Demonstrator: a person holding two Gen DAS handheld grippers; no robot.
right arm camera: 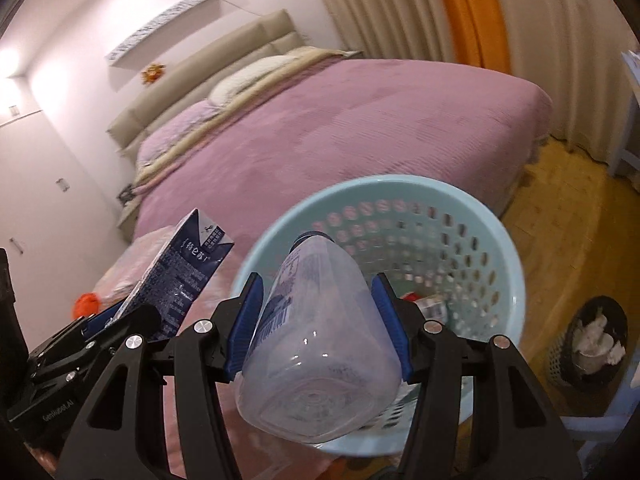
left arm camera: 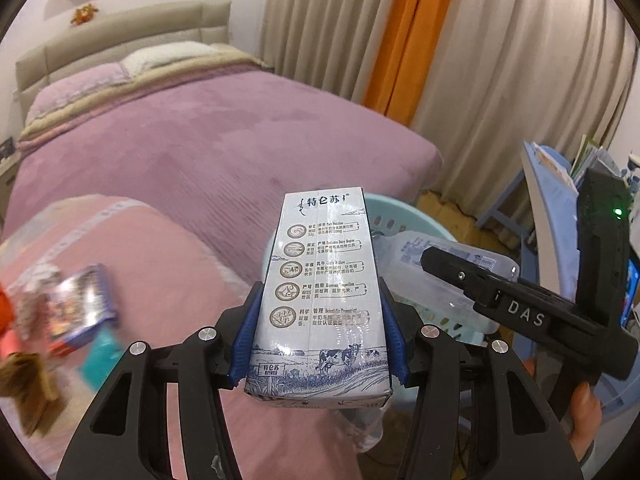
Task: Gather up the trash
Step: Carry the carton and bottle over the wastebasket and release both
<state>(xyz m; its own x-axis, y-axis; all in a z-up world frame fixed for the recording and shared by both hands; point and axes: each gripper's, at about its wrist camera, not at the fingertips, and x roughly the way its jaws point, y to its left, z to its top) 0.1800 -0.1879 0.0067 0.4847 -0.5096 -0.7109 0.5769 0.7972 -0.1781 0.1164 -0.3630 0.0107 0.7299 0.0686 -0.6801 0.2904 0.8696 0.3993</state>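
Left wrist view shows the left gripper clamped on a blue-and-white milk carton, its blue pads pressing the carton's two long sides, the carton standing lengthwise between them and pointing away. Just beyond the carton's far end is the rim of a pale blue basket. To the right, the right gripper holds a clear plastic bottle over that basket, and part of a hand shows at its handle. Off to the left, blurred snack wrappers lie on a pink cover, with the purple bed behind.

Right wrist view has the right gripper closed on the clear plastic bottle, blue pads against its sides, cap end pointing forward over the pale blue basket. Some small scraps lie at the basket's bottom. The milk carton appears at the left in the left gripper, near the basket's rim. A dark bin with white paper stands on the wooden floor to the right.
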